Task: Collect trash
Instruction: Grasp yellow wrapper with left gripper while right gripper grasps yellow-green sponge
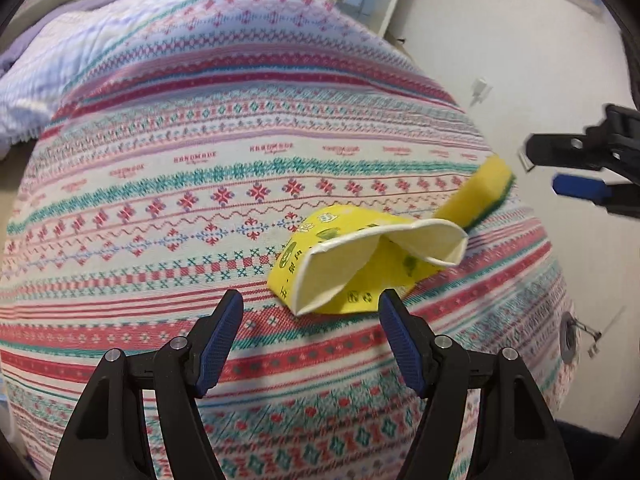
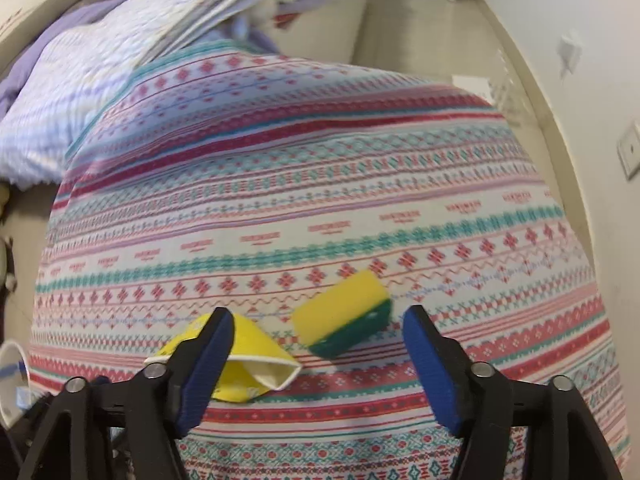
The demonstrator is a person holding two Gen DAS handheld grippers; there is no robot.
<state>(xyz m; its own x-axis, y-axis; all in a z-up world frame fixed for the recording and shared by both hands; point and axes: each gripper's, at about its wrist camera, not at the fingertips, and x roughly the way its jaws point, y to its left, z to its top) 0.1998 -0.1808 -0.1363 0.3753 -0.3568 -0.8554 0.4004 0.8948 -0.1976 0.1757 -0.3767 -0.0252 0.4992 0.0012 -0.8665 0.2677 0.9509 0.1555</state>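
Observation:
A crushed yellow paper cup (image 1: 348, 264) lies on its side on the patterned cloth (image 1: 200, 184), its white mouth facing me. My left gripper (image 1: 310, 304) is open just in front of it, empty. A yellow sponge with a green scouring side (image 1: 478, 196) lies beyond the cup near the cloth's right edge. In the right wrist view the sponge (image 2: 340, 316) sits between and just ahead of my open right gripper (image 2: 318, 320), and the cup (image 2: 248, 372) lies partly behind its left finger. The right gripper (image 1: 560, 168) also shows at the right of the left wrist view.
A white and lilac quilt (image 1: 60, 64) is piled at the cloth's far left. A white wall (image 1: 520, 40) with a socket runs along the right. A white round container rim (image 2: 16, 360) shows at the left edge of the right wrist view.

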